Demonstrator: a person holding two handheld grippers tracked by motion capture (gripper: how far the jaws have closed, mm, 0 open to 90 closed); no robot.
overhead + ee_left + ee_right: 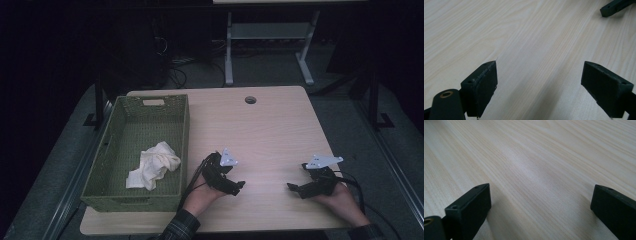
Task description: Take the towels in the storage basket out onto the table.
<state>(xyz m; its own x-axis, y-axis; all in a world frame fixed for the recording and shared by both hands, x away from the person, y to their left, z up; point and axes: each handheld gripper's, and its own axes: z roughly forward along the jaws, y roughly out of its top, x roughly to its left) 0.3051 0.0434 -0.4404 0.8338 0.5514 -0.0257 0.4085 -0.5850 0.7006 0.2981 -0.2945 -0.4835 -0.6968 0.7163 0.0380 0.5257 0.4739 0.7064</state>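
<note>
Starting at the left, we see a green basket (182,145) on the worktop (270,130) with a white cloth (152,165) crumpled inside. Just beside its right wall rests our left claw (239,186), jaws spread wide over bare wood. Farther right, well apart from the cloth, our right claw (291,187) sits spread too, holding nothing.
</note>
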